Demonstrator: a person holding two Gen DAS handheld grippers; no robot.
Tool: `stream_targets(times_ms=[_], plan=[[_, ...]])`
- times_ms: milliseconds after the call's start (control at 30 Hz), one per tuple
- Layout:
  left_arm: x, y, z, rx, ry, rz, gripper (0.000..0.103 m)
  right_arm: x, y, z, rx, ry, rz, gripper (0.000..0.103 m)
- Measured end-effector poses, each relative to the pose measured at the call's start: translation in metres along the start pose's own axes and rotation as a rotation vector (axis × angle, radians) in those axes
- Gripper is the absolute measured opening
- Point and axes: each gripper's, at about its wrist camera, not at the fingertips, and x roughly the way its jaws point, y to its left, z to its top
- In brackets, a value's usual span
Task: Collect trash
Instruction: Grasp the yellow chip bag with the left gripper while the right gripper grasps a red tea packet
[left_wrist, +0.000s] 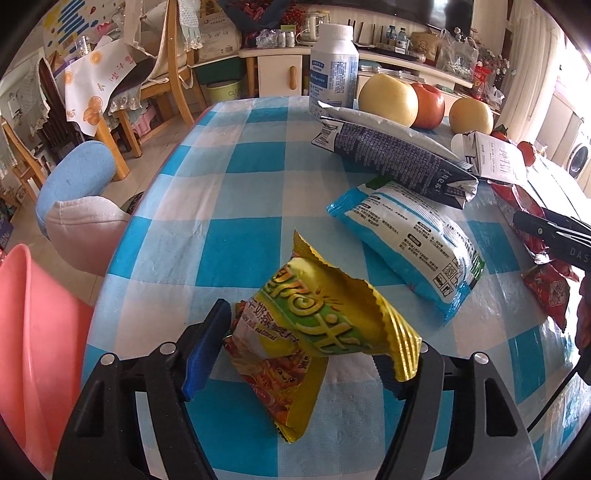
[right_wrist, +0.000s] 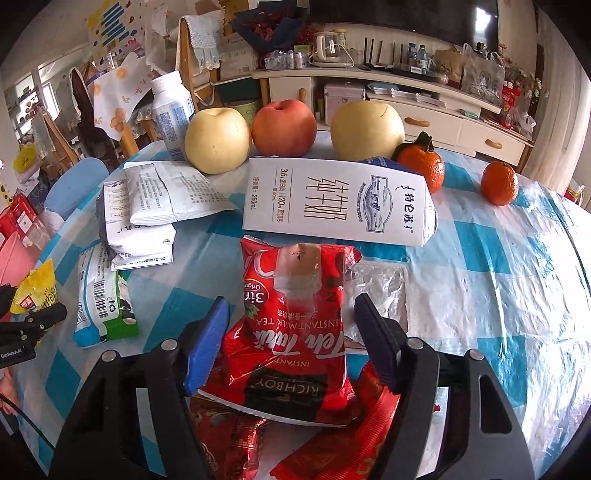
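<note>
My left gripper (left_wrist: 314, 354) is shut on a yellow oatmeal wrapper (left_wrist: 321, 321) and holds it above the blue checked table (left_wrist: 236, 206). A blue-white packet (left_wrist: 410, 251) and a dark packet (left_wrist: 399, 155) lie beyond it. My right gripper (right_wrist: 291, 332) is open, its fingers on either side of a red milk tea packet (right_wrist: 295, 332) lying on other red wrappers (right_wrist: 332, 443). A white milk carton (right_wrist: 336, 199) lies just behind. The right gripper also shows in the left wrist view (left_wrist: 554, 236), over red wrappers (left_wrist: 546, 288).
A pink bin (left_wrist: 33, 332) stands left of the table, beside a blue chair (left_wrist: 74, 177). Two pears (right_wrist: 218, 140) (right_wrist: 365, 129), an apple (right_wrist: 284, 127), two tangerines (right_wrist: 498, 182) and a white bottle (left_wrist: 334, 66) stand at the back. A foil sheet (right_wrist: 380, 288) lies right of the red packet.
</note>
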Motion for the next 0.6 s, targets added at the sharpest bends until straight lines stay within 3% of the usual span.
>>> stream_targets(times_ms=[67, 600], plan=[[0.001, -0.002, 0.001, -0.001, -0.001, -0.006, 0.072, -0.001, 0.000, 0.000, 0.001, -0.004, 0.017, 0.059], [-0.012, 0.007, 0.010, -0.080, -0.041, -0.058, 0.071, -0.008, 0.002, -0.004, 0.009, -0.028, 0.013, 0.045]])
